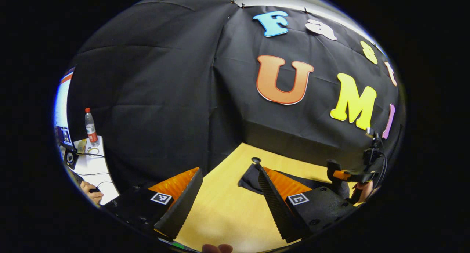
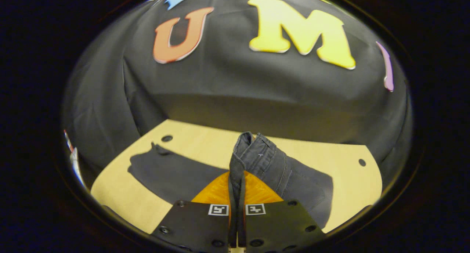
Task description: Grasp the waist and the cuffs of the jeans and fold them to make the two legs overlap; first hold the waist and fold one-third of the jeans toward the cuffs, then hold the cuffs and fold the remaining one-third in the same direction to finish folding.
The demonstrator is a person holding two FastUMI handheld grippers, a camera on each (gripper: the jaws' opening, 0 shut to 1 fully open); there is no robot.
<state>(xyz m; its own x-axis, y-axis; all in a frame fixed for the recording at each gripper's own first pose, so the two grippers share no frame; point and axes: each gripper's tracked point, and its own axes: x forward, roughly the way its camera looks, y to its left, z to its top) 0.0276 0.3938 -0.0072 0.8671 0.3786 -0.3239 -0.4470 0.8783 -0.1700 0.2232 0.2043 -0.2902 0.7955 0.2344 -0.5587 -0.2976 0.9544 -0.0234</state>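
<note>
right gripper [image 2: 237, 209] at bottom centre is pinched tight on the jeans [image 2: 264, 161], bunching a thick edge up off the table [image 2: 121, 198], probably to carry a fold, while the left gripper [image 1: 227, 194] hangs spread wide over bare wood
</note>
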